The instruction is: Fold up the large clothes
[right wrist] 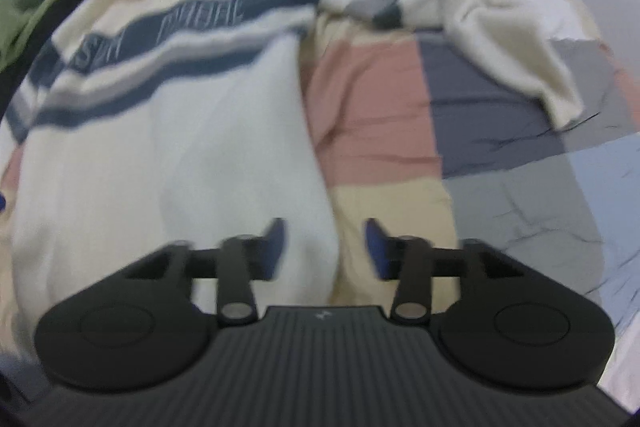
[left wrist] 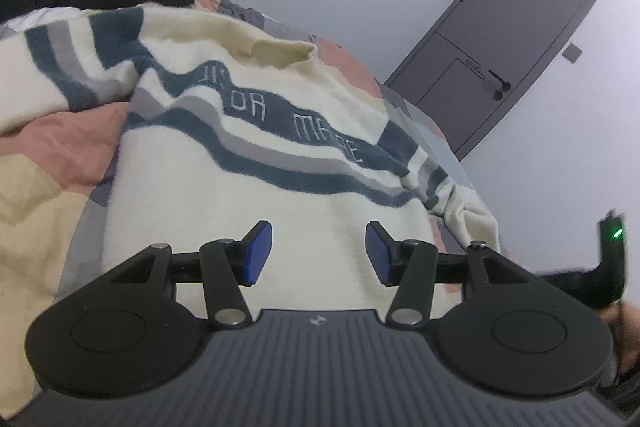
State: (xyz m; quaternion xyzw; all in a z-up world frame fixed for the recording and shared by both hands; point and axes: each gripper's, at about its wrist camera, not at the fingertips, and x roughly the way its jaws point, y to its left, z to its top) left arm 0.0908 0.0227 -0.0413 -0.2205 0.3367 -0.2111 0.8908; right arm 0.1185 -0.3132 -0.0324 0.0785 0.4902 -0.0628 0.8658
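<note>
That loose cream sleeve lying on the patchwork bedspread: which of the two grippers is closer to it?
Right, probably. The right gripper hovers at the sweater's side edge, the sleeve ahead to its right. The left gripper is over the sweater's body, with the sleeve farther off.

Ahead of the jaws, the sweater [left wrist: 256, 187] is soft, fuzzy matt knit. The bedcover [right wrist: 500, 131] right of the jaws is smooth, creased cloth. Blue pads [left wrist: 258, 253] look matt plastic.

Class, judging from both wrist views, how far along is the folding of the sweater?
Done: the striped sweater lies spread on the patchwork bedspread.
In hand: nothing; left gripper and right gripper hover with jaws open.
Left: every fold, including the crumpled sleeve.
</note>
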